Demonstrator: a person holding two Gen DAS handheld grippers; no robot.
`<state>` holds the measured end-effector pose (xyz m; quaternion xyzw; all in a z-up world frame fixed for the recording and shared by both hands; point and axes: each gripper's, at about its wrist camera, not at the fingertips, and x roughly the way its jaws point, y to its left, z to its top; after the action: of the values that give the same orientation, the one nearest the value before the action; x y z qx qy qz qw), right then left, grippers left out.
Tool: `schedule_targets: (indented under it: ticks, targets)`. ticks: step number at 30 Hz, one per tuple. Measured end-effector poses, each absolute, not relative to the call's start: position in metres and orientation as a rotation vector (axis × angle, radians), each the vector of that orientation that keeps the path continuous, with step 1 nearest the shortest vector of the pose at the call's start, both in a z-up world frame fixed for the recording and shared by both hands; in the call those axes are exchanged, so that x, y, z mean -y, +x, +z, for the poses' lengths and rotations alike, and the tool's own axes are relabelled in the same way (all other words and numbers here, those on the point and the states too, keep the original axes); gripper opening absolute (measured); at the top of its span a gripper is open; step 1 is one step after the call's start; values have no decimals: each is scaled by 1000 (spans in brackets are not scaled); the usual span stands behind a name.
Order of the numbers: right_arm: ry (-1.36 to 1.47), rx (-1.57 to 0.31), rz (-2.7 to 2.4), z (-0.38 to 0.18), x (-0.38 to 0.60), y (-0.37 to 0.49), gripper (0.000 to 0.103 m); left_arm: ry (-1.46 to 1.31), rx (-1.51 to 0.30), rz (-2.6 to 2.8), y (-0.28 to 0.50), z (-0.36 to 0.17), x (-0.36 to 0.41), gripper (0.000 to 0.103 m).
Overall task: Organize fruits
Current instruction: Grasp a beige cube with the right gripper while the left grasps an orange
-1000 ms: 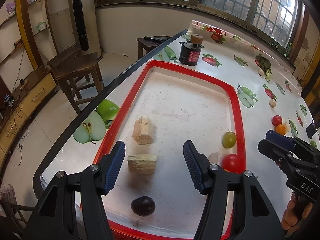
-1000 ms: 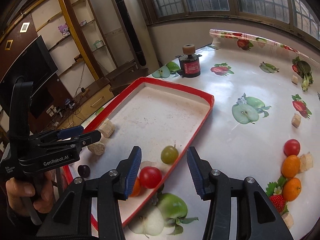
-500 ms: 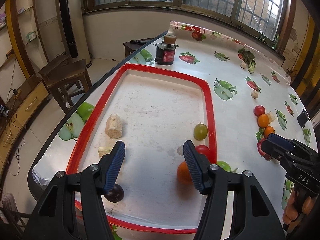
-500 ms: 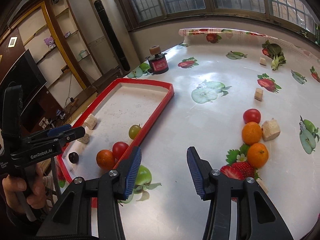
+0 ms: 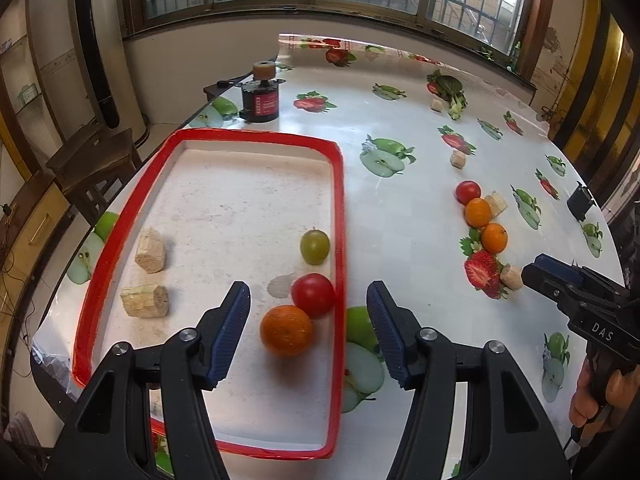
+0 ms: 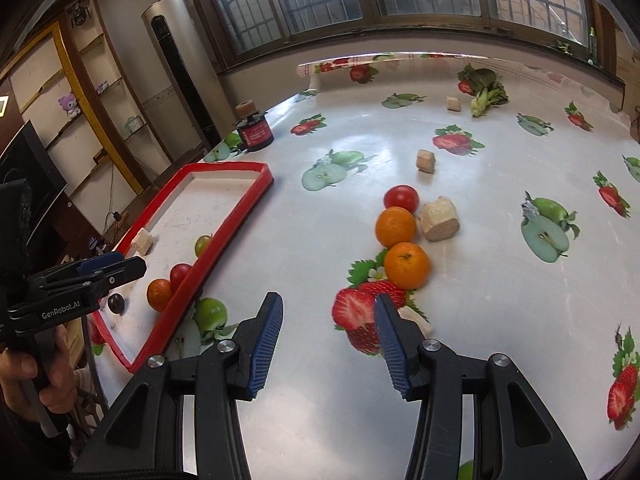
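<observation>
A red-rimmed tray point(image 5: 338, 208) point(image 6: 224, 236) holds an orange point(image 5: 286, 330), a red tomato point(image 5: 313, 295), a green grape point(image 5: 315, 246), a dark plum point(image 6: 116, 303) and two tan chunks point(image 5: 150, 255). My left gripper point(image 5: 308, 326) is open and empty above the tray's near right part. On the table to the right lie a tomato point(image 6: 401, 197), two oranges point(image 6: 396, 226) point(image 6: 407, 265) and a tan chunk point(image 6: 439, 219). My right gripper point(image 6: 328, 338) is open and empty, short of the near orange.
A dark jar with a cork lid point(image 5: 262, 96) stands beyond the tray. More tan chunks point(image 6: 425, 160) and a leafy vegetable point(image 6: 486, 94) lie farther back on the fruit-printed tablecloth. The table edge runs just left of the tray, with a chair point(image 5: 96, 160) beyond it.
Both grippers have swung to the right. The left view has shifted from the tray's left part to its right part; the right gripper has left the tray and now faces the loose fruit.
</observation>
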<state>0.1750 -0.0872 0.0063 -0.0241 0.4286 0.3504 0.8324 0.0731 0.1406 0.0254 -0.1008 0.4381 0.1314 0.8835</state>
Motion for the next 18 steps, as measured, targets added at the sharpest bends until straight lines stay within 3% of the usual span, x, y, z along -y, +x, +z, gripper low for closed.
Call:
schedule_targets:
  ticks: [18]
  targets:
    - [-19,-951,652,-13,127,199,50,-174,-960,194,101,17,-100,61]
